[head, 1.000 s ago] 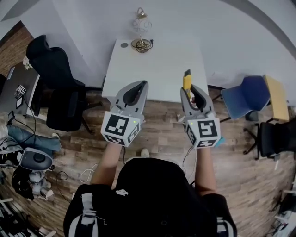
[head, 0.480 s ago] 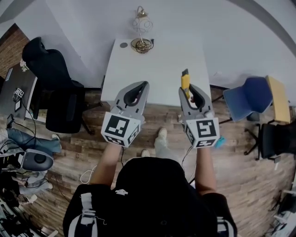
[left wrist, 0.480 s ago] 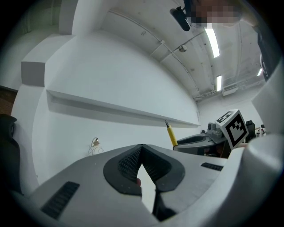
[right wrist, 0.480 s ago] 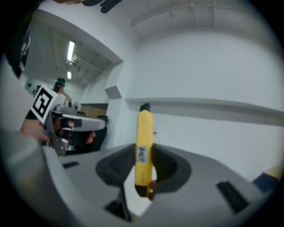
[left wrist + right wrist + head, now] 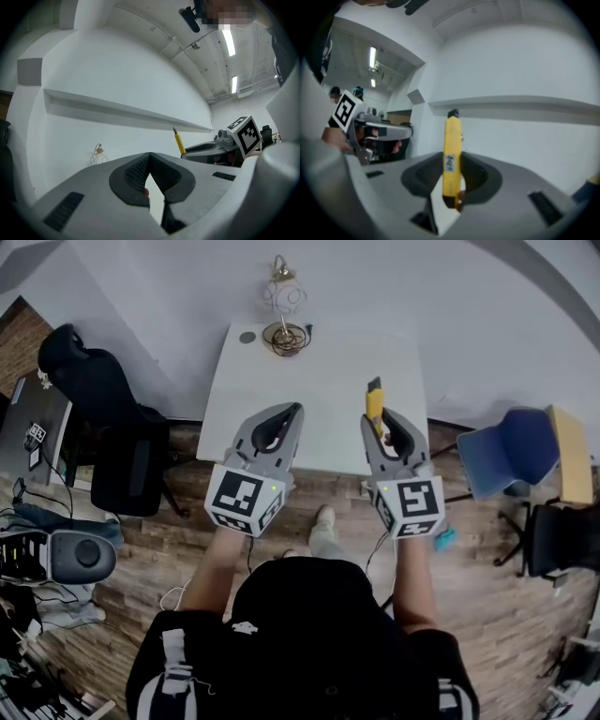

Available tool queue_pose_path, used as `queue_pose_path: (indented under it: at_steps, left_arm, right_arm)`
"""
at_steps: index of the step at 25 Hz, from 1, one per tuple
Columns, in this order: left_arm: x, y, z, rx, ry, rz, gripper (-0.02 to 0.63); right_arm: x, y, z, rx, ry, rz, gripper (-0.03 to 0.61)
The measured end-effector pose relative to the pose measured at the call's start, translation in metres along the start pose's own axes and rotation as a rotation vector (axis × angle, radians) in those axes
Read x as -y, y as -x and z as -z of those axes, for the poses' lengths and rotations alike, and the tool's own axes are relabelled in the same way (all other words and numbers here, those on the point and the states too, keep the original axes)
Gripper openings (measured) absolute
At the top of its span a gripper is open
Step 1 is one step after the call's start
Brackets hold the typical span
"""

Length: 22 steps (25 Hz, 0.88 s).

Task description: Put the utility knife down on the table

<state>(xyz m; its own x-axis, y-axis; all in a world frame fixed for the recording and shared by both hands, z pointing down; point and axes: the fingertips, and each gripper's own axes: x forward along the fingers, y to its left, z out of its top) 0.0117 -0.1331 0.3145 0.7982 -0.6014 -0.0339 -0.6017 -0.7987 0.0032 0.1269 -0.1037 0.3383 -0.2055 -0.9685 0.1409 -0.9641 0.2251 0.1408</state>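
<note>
Grippers, nearest you: your left gripper (image 5: pixel 292 411) has its jaws together on nothing, confirmed only by the left gripper view. Your right gripper (image 5: pixel 384 418) clamps the yellow utility knife (image 5: pixel 452 154) by its lower end. Only the head view places it over the white table's (image 5: pixel 319 381) near edge. A wire ornament (image 5: pixel 284 329) stands at the far edge.
</note>
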Motion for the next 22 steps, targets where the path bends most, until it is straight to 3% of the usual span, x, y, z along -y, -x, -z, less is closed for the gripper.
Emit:
queue_pose_path:
  at_steps: [6,11,22]
  left_arm:
    - [-0.004,-0.020,0.007,-0.009,-0.002,-0.027,0.015]
    - [-0.022,-0.069,0.016,-0.046,0.008,-0.071,0.015]
    - [-0.050,-0.114,0.031,-0.084,0.018,-0.172,0.015]
  right_arm:
    - [0.017,-0.017,0.005,0.003,-0.003,-0.030,0.133]
    - [0.054,-0.060,0.015,-0.018,-0.025,-0.081,0.133]
    - [0.077,-0.118,0.034,-0.058,-0.037,-0.214,0.133]
